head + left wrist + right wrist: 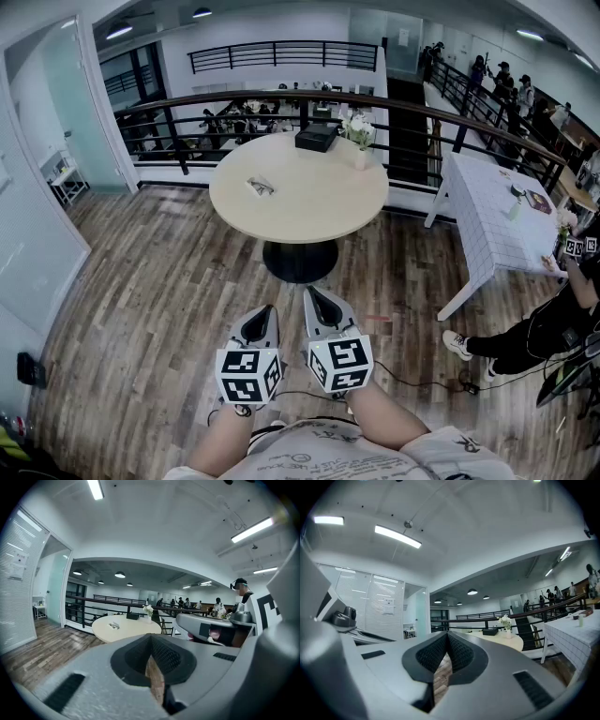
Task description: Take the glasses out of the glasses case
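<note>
A round beige table [309,202] stands ahead of me on a black pedestal. On its left part lies a small pale and dark object [260,186], too small to tell whether it is a case or glasses; it also shows in the left gripper view [113,626]. At the table's far edge sit a black box [316,138] and a vase of white flowers [359,131]. My left gripper [262,314] and right gripper [314,295] hang side by side close to my body, well short of the table. Both are shut on nothing, their jaws meeting at the tips [151,639] [447,637].
A dark railing [281,98] curves behind the table. To the right stands a white cloth-covered table [497,216], with a person in black [553,328] sitting beside it. A cable [412,380] runs over the wood floor near my feet. More people stand far off at the back right.
</note>
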